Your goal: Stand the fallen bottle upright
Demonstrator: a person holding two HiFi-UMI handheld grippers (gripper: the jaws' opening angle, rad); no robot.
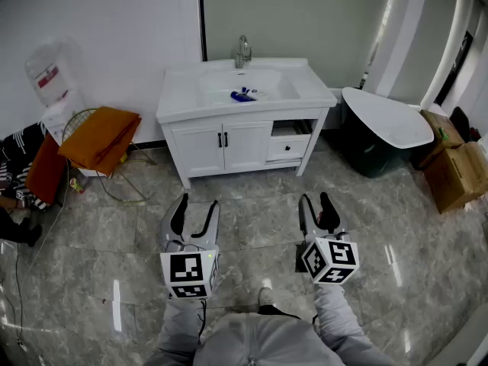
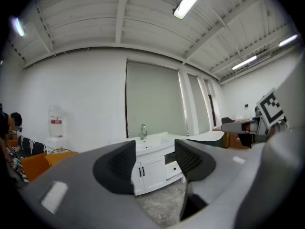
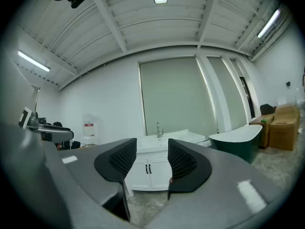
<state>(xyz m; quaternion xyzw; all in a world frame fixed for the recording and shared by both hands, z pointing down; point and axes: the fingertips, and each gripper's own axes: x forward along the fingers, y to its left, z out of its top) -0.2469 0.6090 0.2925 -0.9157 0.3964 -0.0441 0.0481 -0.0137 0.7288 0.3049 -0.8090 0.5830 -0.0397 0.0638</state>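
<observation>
Small blue bottle (image 1: 242,95) is lying on its side in the sink of the white vanity worktop (image 1: 180,104). Left claw (image 1: 195,204) is spread and empty, right claw (image 1: 316,200) barely apart and empty, both well short of it.

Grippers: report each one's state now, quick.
Left gripper: jaws open, nothing between them.
Right gripper: jaws narrowly apart, nothing between them.

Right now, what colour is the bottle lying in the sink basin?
The bottle is blue; head view shows it best.
</observation>
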